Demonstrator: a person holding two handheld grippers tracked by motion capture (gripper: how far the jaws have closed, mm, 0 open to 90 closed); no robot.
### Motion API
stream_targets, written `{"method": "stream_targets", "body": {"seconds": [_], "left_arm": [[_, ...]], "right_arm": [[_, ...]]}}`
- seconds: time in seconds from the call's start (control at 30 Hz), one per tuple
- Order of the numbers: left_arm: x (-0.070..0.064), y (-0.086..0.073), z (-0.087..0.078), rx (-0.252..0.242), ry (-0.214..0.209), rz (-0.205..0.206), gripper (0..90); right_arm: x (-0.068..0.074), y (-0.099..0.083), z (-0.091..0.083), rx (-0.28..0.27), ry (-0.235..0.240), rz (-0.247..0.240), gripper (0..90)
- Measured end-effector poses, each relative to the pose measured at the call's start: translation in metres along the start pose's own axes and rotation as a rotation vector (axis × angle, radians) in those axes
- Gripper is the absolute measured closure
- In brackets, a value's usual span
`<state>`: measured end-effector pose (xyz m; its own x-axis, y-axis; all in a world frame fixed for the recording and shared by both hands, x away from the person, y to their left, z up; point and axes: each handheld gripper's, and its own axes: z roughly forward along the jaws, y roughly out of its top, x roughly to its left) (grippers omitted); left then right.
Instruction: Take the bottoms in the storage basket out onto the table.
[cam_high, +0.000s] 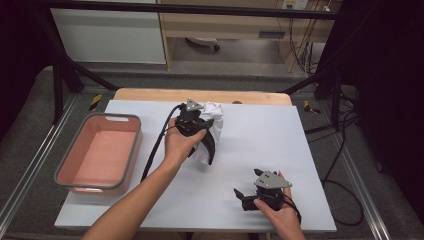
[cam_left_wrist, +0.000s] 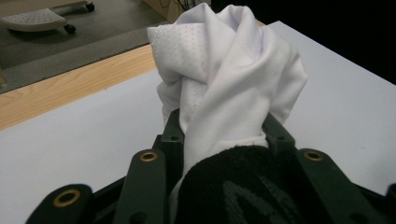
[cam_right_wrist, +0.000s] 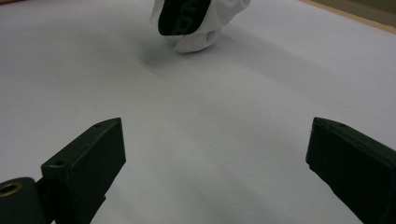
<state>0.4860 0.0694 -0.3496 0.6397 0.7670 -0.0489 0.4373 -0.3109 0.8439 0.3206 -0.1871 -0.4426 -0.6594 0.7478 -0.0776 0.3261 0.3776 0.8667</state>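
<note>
At nine o'clock on the white tabletop (cam_high: 260, 150) sits a pink basin (cam_high: 100, 152). Near centre, toward twelve, the left tool (cam_high: 197, 120) pinches a bunched white garment (cam_left_wrist: 233, 79) with a black band (cam_left_wrist: 233, 186). At five o'clock, the right tool (cam_high: 247, 197) rests with jaws spread wide, holding nothing.

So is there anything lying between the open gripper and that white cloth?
No. The right gripper view shows bare white tabletop between the right gripper and the cloth.
</note>
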Motion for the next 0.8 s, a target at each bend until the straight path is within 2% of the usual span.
{"method": "stream_targets", "body": {"seconds": [0.23,0.3,0.4,0.8], "left_arm": [[-0.009,0.001,0.005,0.000,-0.014,0.008,60.8],[-0.011,-0.001,0.007,0.008,-0.010,0.021,60.7],[-0.013,-0.006,0.011,0.019,-0.015,0.019,60.6],[-0.015,-0.014,0.020,0.045,-0.006,0.029,60.2]], "right_arm": [[0.000,0.000,0.000,0.000,0.001,-0.001,4.9],[0.000,0.000,0.000,0.000,0.001,0.000,4.9],[0.000,0.000,0.000,0.000,0.003,0.000,4.9],[0.000,0.000,0.001,0.002,0.003,-0.004,4.9]]}}
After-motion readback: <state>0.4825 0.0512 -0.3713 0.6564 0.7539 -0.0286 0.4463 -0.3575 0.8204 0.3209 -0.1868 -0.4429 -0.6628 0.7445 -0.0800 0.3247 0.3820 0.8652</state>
